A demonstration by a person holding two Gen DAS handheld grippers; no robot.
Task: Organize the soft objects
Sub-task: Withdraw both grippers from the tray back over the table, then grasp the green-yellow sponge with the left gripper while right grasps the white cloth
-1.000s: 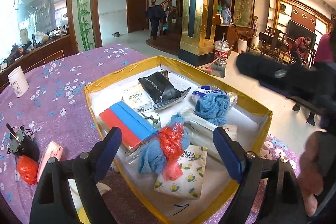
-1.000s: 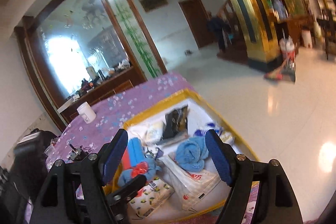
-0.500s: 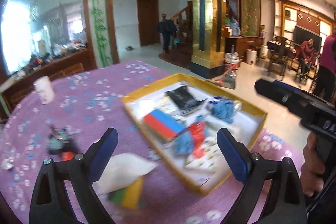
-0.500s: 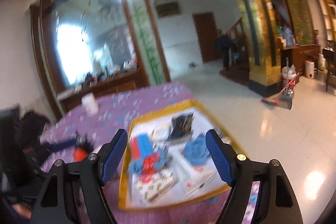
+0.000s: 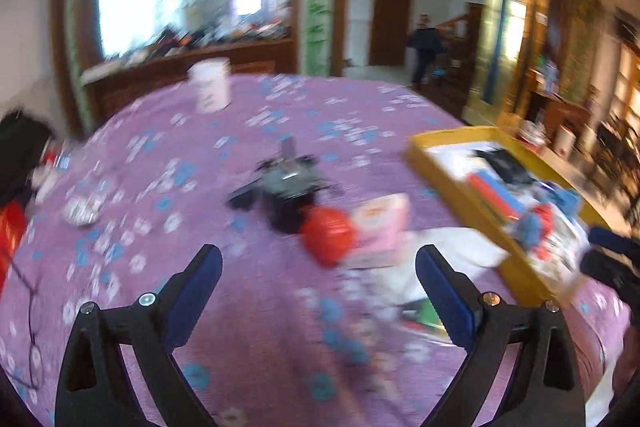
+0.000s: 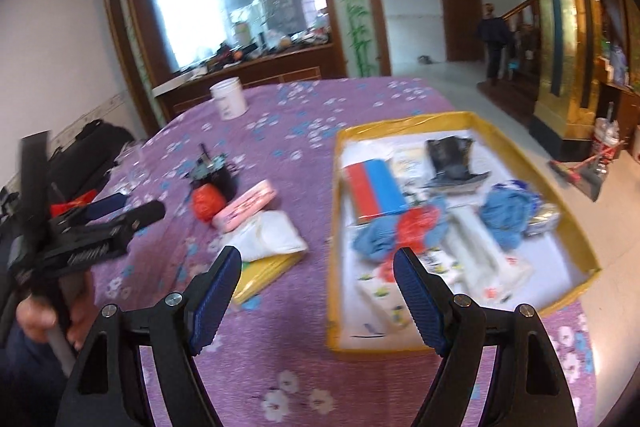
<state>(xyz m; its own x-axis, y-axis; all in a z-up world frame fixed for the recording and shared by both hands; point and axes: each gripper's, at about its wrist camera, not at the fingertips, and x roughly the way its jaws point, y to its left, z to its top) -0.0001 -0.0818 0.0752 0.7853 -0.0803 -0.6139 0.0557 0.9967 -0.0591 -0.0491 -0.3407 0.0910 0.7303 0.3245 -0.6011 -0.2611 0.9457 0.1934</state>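
A yellow-rimmed tray (image 6: 456,117) on the purple flowered tablecloth holds blue towels (image 6: 504,215), a red bag, tissue packs, a red-and-blue pack (image 6: 374,187) and a black pouch. Left of it lie a red plastic bag (image 6: 206,205), a pink pack (image 6: 244,205), a white pouch (image 6: 272,237) and a yellow sheet (image 6: 264,273). My right gripper (image 6: 317,259) hovers open over the cloth between the white pouch and the tray, holding nothing. My left gripper (image 5: 318,263) is open and empty just short of the red plastic bag (image 5: 328,235) and the pink pack (image 5: 380,227); its view is blurred.
A black gadget (image 6: 212,167) sits behind the red bag and a white jar (image 6: 229,103) stands at the far side. Dark bags and red items crowd the table's left edge (image 6: 80,163). A person walks by the far door. The tray (image 5: 452,167) lies right of the left gripper.
The left gripper has swung left from above the tray to the loose items on the cloth, its jaws a little wider. The right gripper has also shifted left, leaving the tray at its right.
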